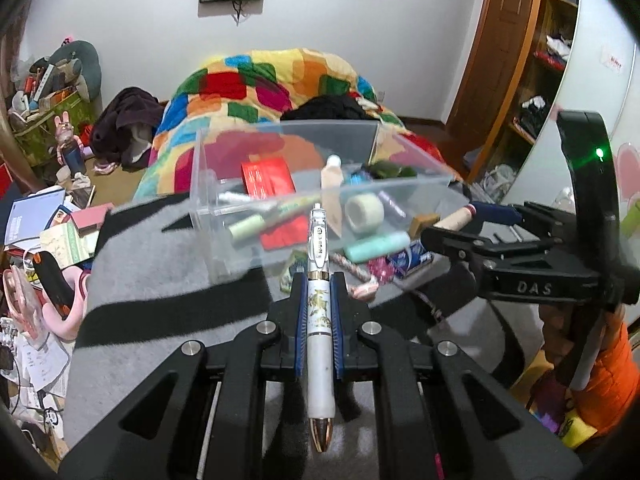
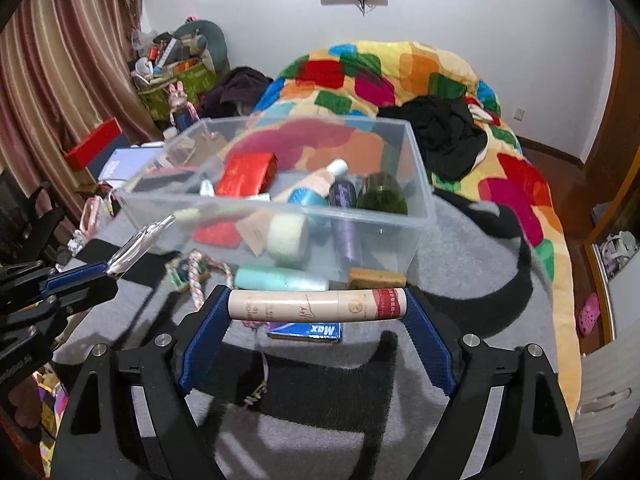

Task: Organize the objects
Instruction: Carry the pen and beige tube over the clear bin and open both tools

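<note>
Pinching a white pen (image 1: 319, 312) lengthwise between its pressed-together pads, the left claw (image 1: 319, 280) fills the lower middle of the left wrist view, the pen's clear cap end pointing up the frame toward a clear plastic bin (image 1: 224, 210) and its copper tip toward the bottom edge. The right claw (image 2: 317, 304), in the lower middle of its own view, stands wide yet clamps a beige cosmetic tube (image 2: 316, 304) end to end, the red-banded end against the pad on the right of the frame.

The bin sits on a grey blanket with black stripes (image 2: 460, 248) on the bed. Only the right wrist view shows the dark green jar (image 2: 382, 196) and purple bottle (image 2: 346, 216) clearly inside the bin, and a blue box marked "Max" (image 2: 306, 330) below the tube. Only the left wrist view shows the wooden wardrobe shelves (image 1: 544, 64) at upper right and an orange sleeve (image 1: 612, 372) at lower right. Both show a mint tube (image 2: 280, 279) lying just outside the bin's near wall.
</note>
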